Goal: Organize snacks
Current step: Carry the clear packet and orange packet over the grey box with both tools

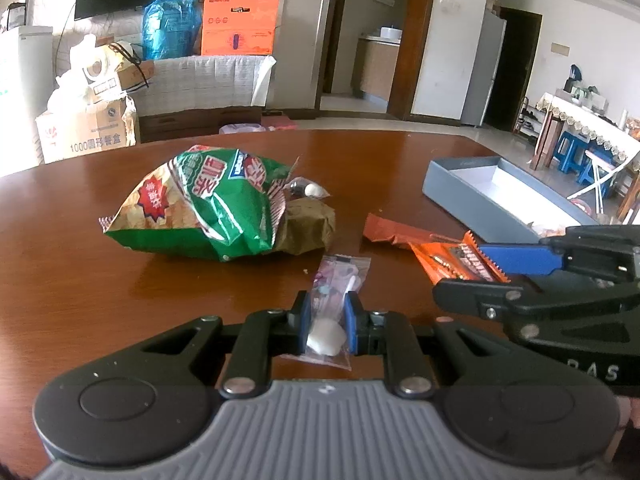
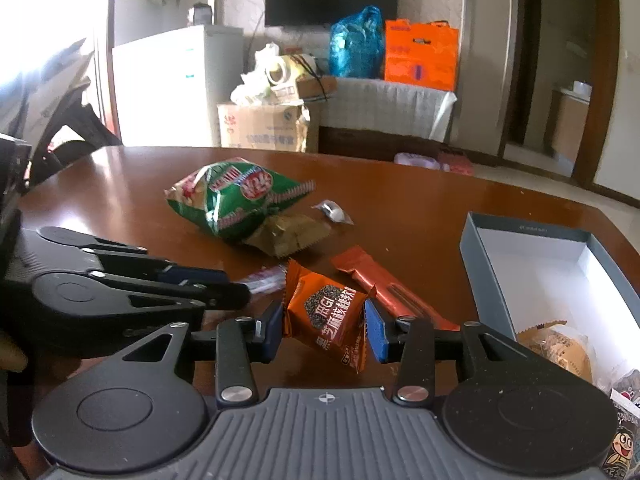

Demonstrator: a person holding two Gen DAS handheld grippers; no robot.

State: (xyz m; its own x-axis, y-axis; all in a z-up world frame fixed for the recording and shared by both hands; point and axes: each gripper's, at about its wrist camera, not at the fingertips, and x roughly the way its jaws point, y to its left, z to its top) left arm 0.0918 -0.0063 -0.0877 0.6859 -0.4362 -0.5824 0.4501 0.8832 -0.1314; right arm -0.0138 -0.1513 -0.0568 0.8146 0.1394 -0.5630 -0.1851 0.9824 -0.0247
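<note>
left gripper point(image 1: 326, 316) clamped, right gripper point(image 2: 324, 326) gripping

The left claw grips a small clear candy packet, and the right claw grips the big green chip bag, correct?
Not quite. The right claw grips the orange snack packet, as the right wrist view shows; the green chip bag lies untouched. The left claw does grip the clear candy packet.

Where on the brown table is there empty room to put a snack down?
The glossy brown wooden table lies bare left of the crinkled green chip bag, and between that bag and the grey open cardboard box. It is crowded around the orange foil snack packet.
</note>
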